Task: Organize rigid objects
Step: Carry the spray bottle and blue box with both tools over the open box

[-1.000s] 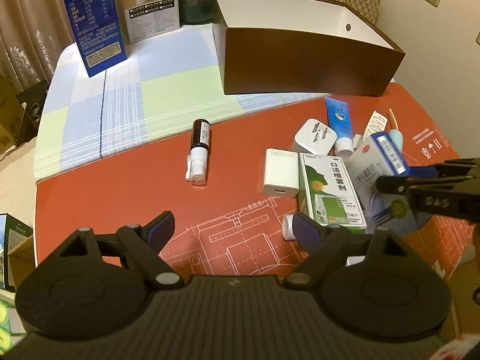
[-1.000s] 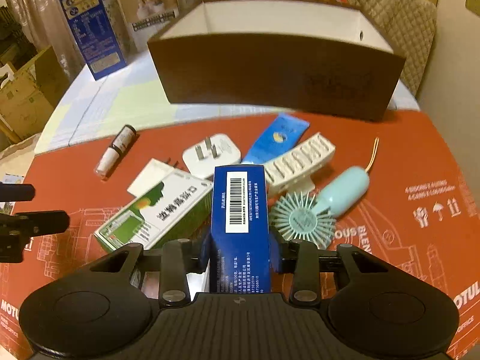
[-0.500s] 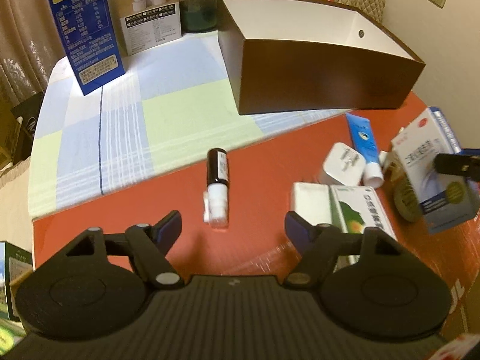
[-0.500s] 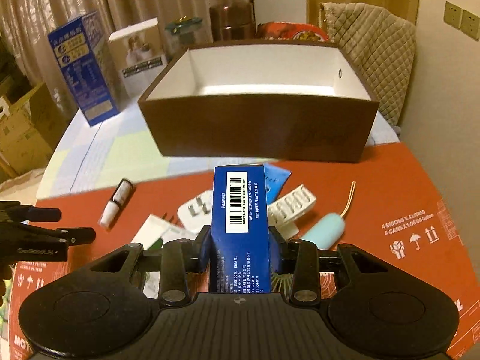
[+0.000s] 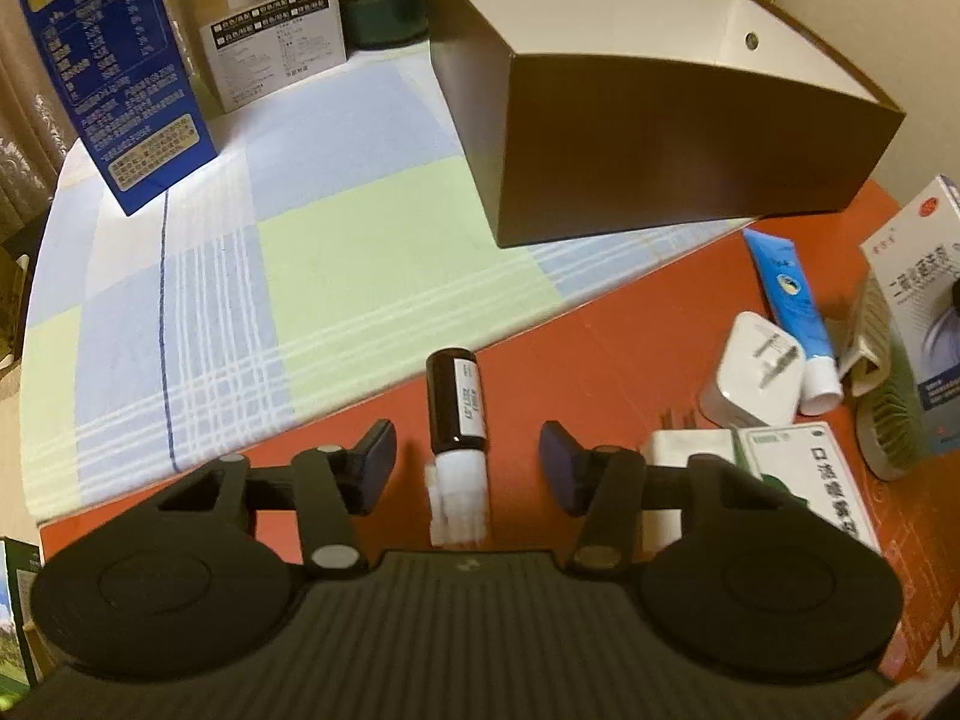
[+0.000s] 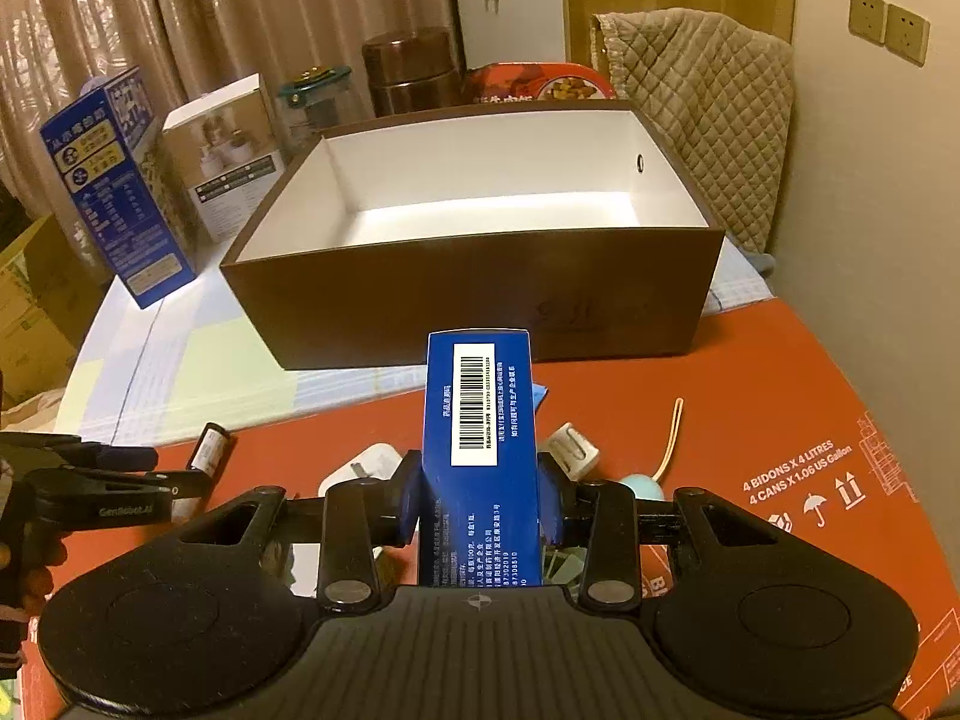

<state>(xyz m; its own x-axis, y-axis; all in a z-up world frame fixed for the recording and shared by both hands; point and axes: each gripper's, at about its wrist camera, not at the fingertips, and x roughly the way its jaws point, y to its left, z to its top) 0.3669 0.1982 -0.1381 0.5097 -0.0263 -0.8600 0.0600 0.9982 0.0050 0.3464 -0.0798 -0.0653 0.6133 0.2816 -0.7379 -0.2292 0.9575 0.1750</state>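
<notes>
My right gripper point(image 6: 480, 507) is shut on a blue medicine box point(image 6: 480, 420) with a barcode and holds it up in front of the brown box point(image 6: 480, 294) with a white inside. The held box also shows at the right edge of the left wrist view point(image 5: 924, 312). My left gripper point(image 5: 467, 467) is open, its pads on either side of a dark spray bottle point(image 5: 456, 414) with a white cap lying on the red sheet. The bottle point(image 6: 210, 450) and the left gripper point(image 6: 114, 468) also show in the right wrist view.
On the red sheet point(image 5: 600, 312) lie a blue tube point(image 5: 792, 306), a white plug adapter point(image 5: 756, 378), a white charger point(image 5: 678, 468), a green-white medicine box point(image 5: 804, 474) and a teal mini fan point(image 5: 888, 426). A tall blue carton point(image 5: 108, 72) and a white carton point(image 5: 276, 48) stand behind.
My left gripper moved forward and left until its open pads flank the spray bottle. My right gripper lifted the blue box up and toward the brown box.
</notes>
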